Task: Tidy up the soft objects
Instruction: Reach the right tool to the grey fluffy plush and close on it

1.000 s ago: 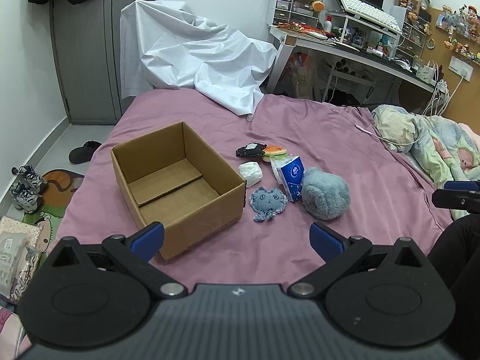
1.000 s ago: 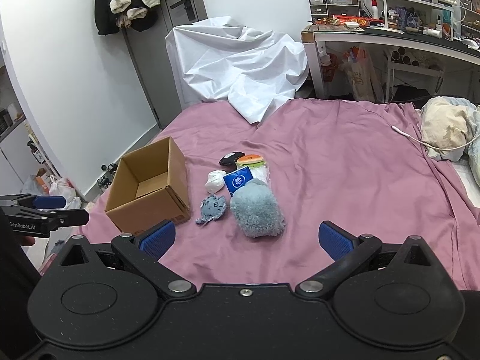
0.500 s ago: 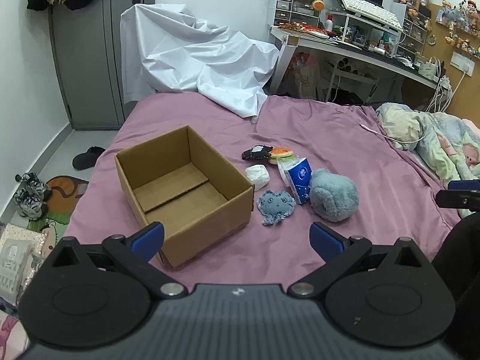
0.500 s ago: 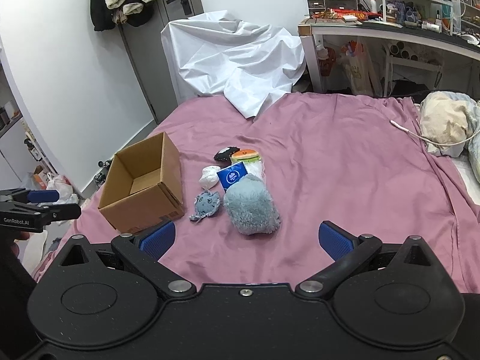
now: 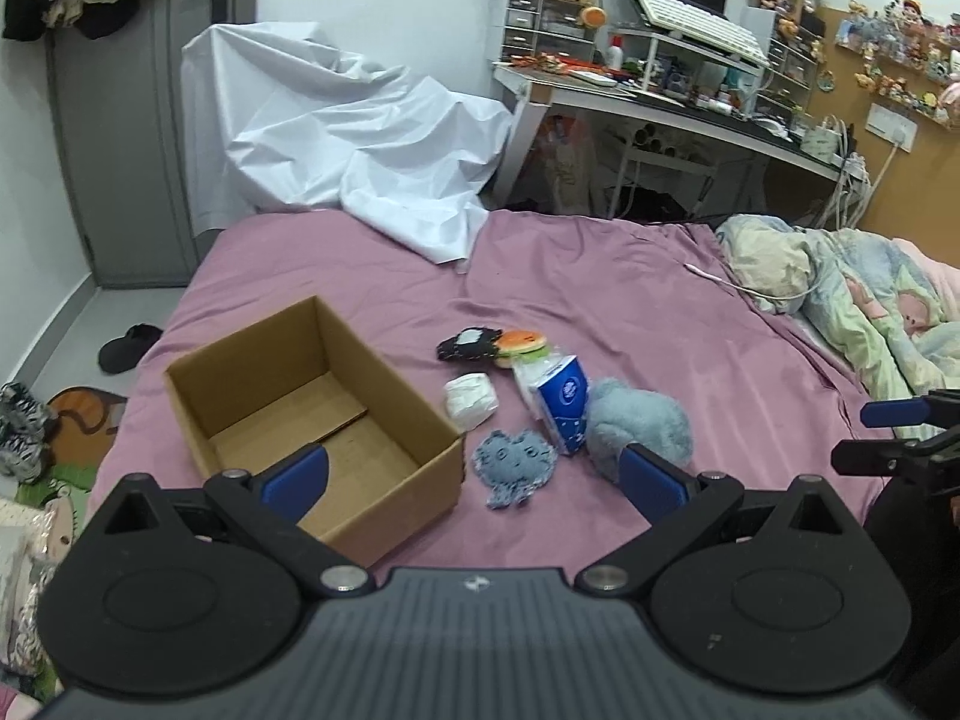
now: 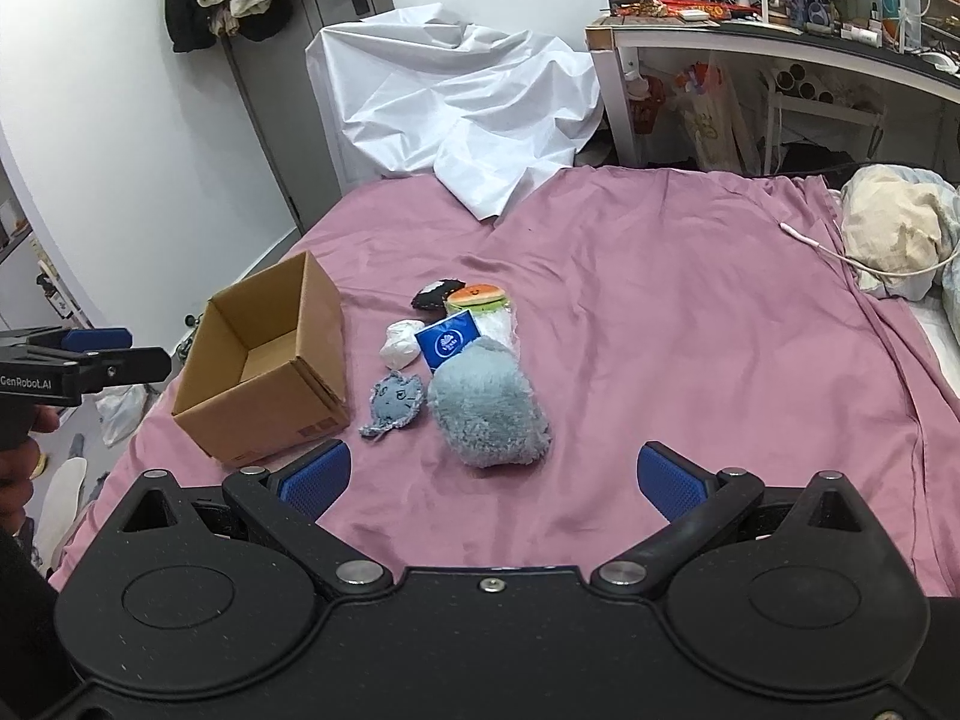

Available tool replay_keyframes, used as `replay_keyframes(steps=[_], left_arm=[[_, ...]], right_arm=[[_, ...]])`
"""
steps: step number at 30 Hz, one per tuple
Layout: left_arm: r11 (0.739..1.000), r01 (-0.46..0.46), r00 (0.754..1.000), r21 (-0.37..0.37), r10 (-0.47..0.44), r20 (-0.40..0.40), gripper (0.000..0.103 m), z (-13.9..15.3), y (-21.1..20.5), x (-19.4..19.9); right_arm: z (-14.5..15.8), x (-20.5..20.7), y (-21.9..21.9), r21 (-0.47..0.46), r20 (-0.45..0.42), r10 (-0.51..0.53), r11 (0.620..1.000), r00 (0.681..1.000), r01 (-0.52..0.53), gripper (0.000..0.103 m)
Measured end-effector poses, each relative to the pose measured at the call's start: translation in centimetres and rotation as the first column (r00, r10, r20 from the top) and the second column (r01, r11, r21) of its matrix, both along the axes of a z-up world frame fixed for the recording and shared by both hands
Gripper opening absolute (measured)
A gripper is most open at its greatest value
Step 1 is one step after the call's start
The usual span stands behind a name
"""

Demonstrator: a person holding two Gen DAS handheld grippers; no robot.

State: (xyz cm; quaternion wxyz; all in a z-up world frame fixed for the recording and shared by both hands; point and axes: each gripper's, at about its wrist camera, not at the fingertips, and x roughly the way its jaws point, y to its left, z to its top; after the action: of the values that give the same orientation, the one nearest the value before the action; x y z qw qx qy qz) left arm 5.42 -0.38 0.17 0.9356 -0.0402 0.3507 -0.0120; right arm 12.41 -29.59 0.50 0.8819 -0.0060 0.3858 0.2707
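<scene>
**Closing in on the pile**

Both views have advanced toward the toys. Left view: left hand-held gripper gapes, empty, above the box, ready to receive. Right view: right hand-held gripper spreads wide, apparently lining up the plush on the bed.

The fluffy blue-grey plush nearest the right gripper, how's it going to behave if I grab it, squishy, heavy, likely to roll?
The fluffy blue-grey plush looks thickly furred and rounded, so it will probably compress between the fingers rather than resist. It likely weighs little for its bulk. It slumps flat on the pink bedsheet, so a push should probably drag it, not roll it.
</scene>
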Motion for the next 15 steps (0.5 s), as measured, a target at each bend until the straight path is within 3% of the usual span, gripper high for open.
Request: replay_keyframes(steps=[4,15], left_arm=[[0.999,0.034,0.999,-0.006,-0.034,-0.002,0.102,-0.4,-0.5,1.3],[0.996,0.091,0.996,-0.017,-0.091,-0.014,0.1,-2.3,-2.2,4.6]], right_arm=[[-0.4,0.7,-0.4,0.02,0.009,-0.049,0.999,0.999,0.049,0.101],[-1.8,3.7,-0.7,0.039,-0.038,-0.11,0.993,0.993,0.111,0.069]])
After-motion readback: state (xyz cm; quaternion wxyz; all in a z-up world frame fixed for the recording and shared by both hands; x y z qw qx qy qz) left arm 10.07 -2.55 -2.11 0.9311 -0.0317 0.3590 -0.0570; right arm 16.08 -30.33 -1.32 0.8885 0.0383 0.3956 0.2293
